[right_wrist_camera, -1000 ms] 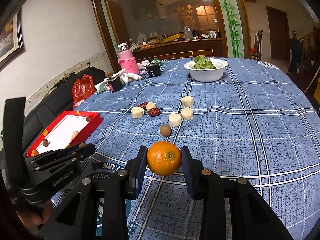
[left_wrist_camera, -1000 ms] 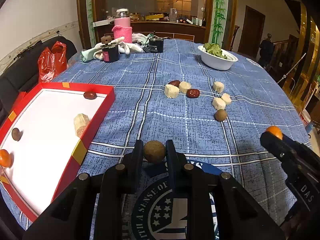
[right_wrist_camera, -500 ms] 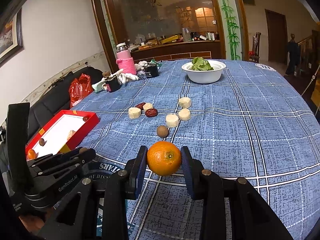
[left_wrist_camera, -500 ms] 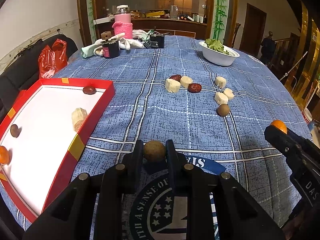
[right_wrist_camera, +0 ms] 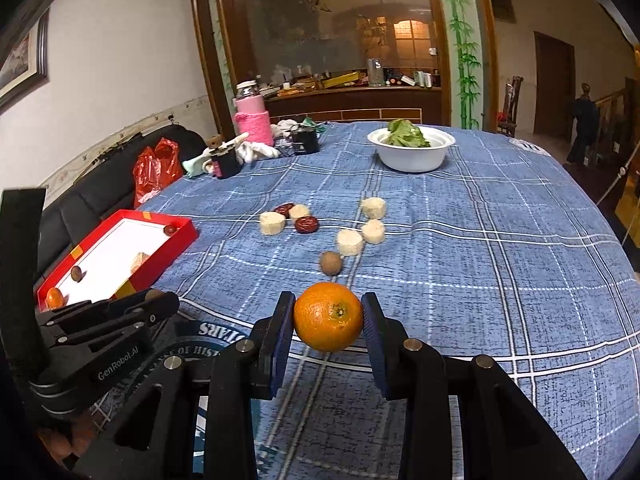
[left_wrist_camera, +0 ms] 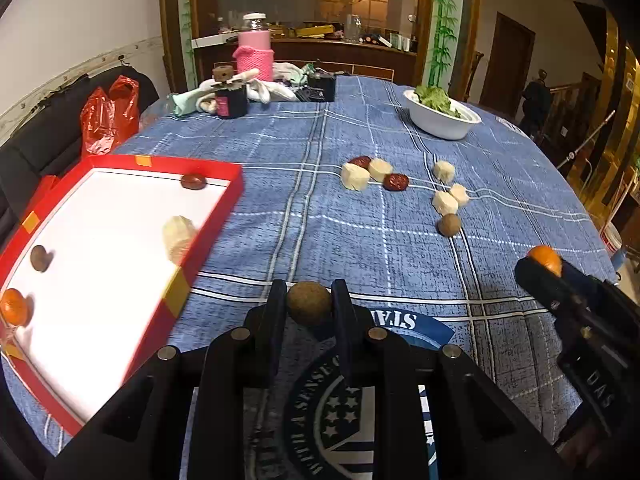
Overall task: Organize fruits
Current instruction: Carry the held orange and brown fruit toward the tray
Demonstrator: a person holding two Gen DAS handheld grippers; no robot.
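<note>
My left gripper point(left_wrist_camera: 309, 300) is shut on a small brown round fruit point(left_wrist_camera: 309, 303), held above the blue tablecloth just right of the red tray point(left_wrist_camera: 202, 234). My right gripper point(right_wrist_camera: 328, 316) is shut on an orange point(right_wrist_camera: 328, 317), above the cloth near the table's front. The tray point(right_wrist_camera: 182, 236) holds a red date point(left_wrist_camera: 193, 181), a pale fruit chunk point(left_wrist_camera: 179, 234), a brown fruit point(left_wrist_camera: 40, 258) and a small orange point(left_wrist_camera: 14, 307). Loose on the cloth lie several pale chunks point(right_wrist_camera: 349, 241), two red dates point(right_wrist_camera: 306, 224) and a brown fruit point(right_wrist_camera: 330, 263).
A white bowl of greens point(right_wrist_camera: 412, 148) stands at the far right. A pink-sleeved jar point(right_wrist_camera: 252, 120), a dark jar point(right_wrist_camera: 226, 158), cloths and a black box point(right_wrist_camera: 305, 141) stand at the far left. A red plastic bag point(left_wrist_camera: 110, 114) lies on the black sofa beside the table.
The left gripper with its brown fruit has drifted slightly right and away from the tray. The right gripper has kept the orange and barely shifted.
</note>
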